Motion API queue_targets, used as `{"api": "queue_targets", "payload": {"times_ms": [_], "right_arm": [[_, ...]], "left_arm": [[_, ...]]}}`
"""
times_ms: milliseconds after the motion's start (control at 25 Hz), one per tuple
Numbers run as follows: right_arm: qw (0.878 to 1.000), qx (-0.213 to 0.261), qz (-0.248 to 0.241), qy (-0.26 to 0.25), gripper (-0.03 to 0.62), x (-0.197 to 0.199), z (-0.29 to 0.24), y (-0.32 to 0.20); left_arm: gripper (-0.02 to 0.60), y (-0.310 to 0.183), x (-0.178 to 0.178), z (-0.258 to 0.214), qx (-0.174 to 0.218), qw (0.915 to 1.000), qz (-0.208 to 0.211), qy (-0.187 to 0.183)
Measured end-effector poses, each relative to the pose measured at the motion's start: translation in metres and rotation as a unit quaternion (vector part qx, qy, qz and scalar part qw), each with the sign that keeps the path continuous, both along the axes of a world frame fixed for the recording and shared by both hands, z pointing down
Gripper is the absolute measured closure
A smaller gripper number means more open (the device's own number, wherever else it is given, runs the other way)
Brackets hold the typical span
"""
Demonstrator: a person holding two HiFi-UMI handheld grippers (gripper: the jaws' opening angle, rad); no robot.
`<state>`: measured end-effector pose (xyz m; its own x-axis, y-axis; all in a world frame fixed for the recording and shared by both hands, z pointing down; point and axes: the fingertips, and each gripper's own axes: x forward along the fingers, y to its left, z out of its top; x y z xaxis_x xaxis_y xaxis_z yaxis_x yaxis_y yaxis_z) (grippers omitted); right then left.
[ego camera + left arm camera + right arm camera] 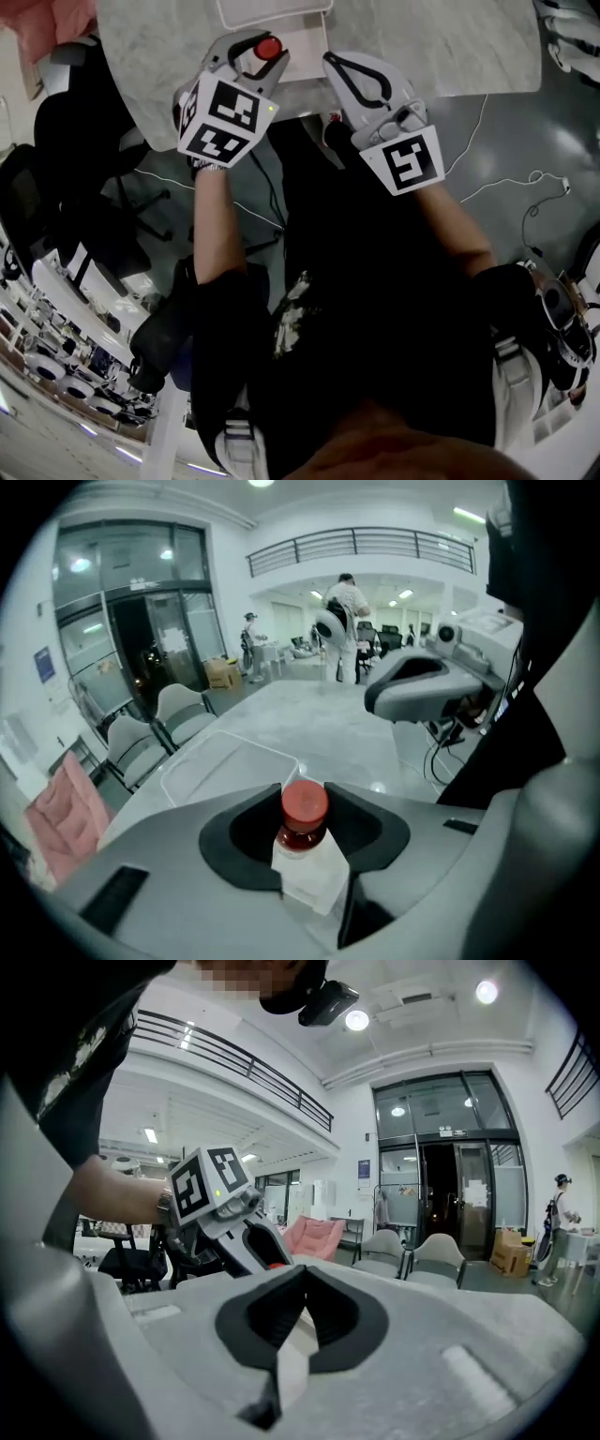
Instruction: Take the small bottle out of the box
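Grip comes first: your left tool (303,799) is clamped on the small bottle (306,850), pads closed just under its red cap (305,803). The bottle hangs in the air, clear of the box (202,752), a clear tub lying open on the tabletop (319,719) beyond it. Your right tool (302,1288) has its jaws together with nothing between them.

Judge the bottle as light and stiff, with a round, smooth body that may slip or swivel. Hold it at the neck or on the paper label, which probably gives more friction, and squeeze gently in case it is glass.

The white label (311,878) shows no print you can read, and no brand is legible. The marker cube (220,117) carries only black-and-white squares.
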<state>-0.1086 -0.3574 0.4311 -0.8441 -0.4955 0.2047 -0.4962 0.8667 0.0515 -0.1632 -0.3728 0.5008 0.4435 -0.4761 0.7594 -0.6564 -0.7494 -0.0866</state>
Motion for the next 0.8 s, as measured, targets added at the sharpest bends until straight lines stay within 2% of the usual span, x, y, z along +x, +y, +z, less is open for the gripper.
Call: {"api": "queue_targets", "payload": {"times_ms": [160, 280, 440, 560, 640, 760, 800], "right_arm": [[1.000, 0.015, -0.001, -0.010, 0.599, 0.000, -0.013, 0.000], [1.000, 0.024, -0.003, -0.014, 0.599, -0.002, -0.024, 0.002], [0.999, 0.023, 0.000, -0.024, 0.599, -0.002, -0.041, 0.001], [0.999, 0.036, 0.001, -0.035, 0.599, -0.004, -0.060, 0.000], [0.998, 0.046, 0.003, -0.051, 0.599, -0.004, -0.078, -0.002], [0.996, 0.057, 0.013, -0.072, 0.599, 0.004, -0.103, -0.006], [0.995, 0.064, 0.016, -0.073, 0.599, 0.006, -0.109, -0.007]], "left_arm": [[0.426, 0.000, -0.009, -0.039, 0.041, 0.9946, -0.059, 0.074], [0.426, 0.003, -0.019, -0.065, 0.073, 0.9852, -0.103, 0.117], [0.428, 0.006, -0.031, -0.103, 0.124, 0.9627, -0.160, 0.180], [0.428, 0.013, -0.031, -0.133, 0.167, 0.9436, -0.179, 0.222], [0.428, 0.017, -0.030, -0.150, 0.198, 0.9341, -0.183, 0.234], [0.427, 0.020, -0.021, -0.173, 0.244, 0.9289, -0.180, 0.212], [0.428, 0.022, -0.017, -0.182, 0.257, 0.9243, -0.180, 0.217]]}}
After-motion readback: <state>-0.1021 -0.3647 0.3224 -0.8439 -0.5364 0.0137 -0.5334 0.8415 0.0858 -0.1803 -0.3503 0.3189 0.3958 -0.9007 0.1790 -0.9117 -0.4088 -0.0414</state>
